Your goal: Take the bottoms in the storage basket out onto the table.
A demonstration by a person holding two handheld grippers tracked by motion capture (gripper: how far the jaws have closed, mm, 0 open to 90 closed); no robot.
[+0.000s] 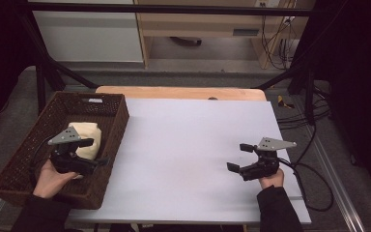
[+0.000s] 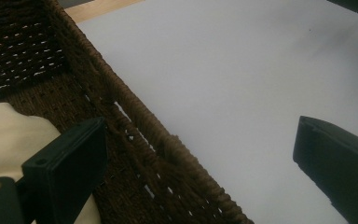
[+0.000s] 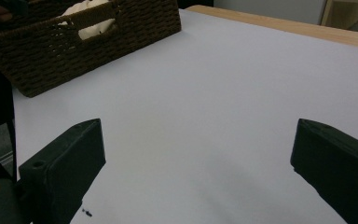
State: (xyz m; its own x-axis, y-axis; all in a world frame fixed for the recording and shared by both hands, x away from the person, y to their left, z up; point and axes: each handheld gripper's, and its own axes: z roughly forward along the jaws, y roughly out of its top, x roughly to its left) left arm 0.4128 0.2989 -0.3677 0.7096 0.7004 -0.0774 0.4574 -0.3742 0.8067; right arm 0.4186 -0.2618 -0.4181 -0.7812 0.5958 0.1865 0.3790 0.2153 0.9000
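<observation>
A brown woven basket (image 1: pixel 108 126) sits at the left side of the white tabletop (image 1: pixel 193 145). A soft cream-colored thing (image 1: pixel 88 137) lies inside the basket. The left gripper (image 1: pixel 95 151) is held over the basket's right wall, and its jaws are spread wide with nothing between them. In the left gripper view, one jaw is over the basket and the other is over the tabletop. The right gripper (image 1: pixel 239 157) is far from the basket, low over the bare tabletop. Its jaws are spread wide too, holding nothing.
</observation>
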